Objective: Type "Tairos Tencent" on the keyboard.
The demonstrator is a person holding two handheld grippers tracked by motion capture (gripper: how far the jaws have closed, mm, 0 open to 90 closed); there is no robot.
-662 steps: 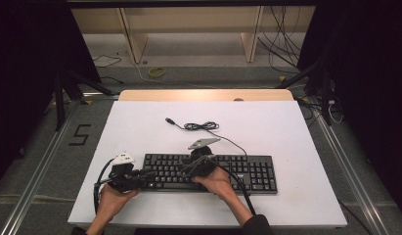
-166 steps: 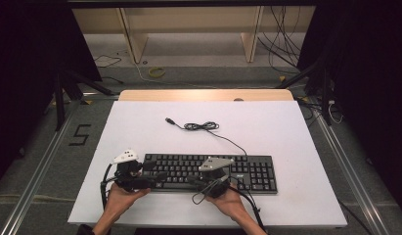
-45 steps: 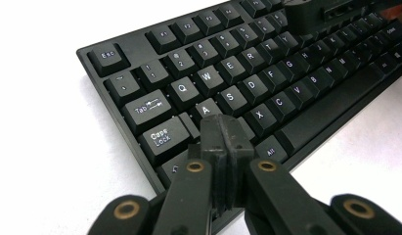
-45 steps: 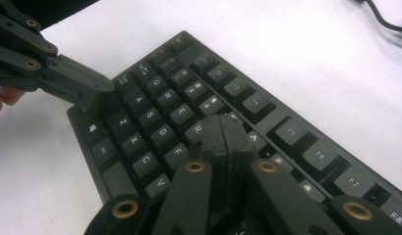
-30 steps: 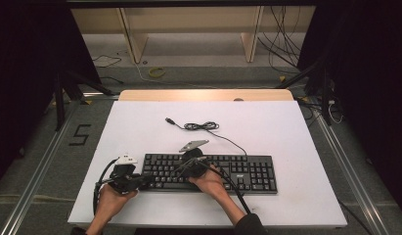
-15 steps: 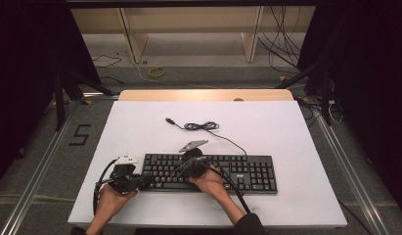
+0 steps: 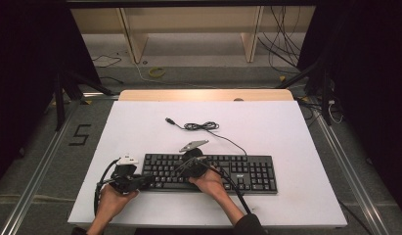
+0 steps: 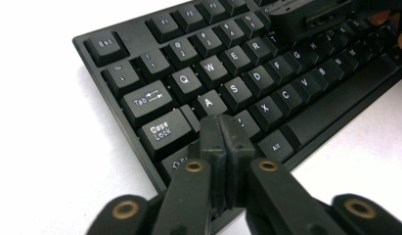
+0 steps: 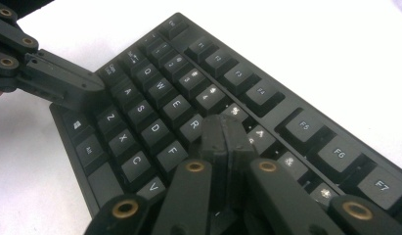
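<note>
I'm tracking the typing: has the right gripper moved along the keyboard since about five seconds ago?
Yes. The right gripper has shifted left and toward the far edge of the keyboard, which lies where it was.

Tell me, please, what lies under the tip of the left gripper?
The shut left gripper sits over the keyboard, between the A key and Caps Lock. The key under it is covered, so its label cannot be read.
</note>
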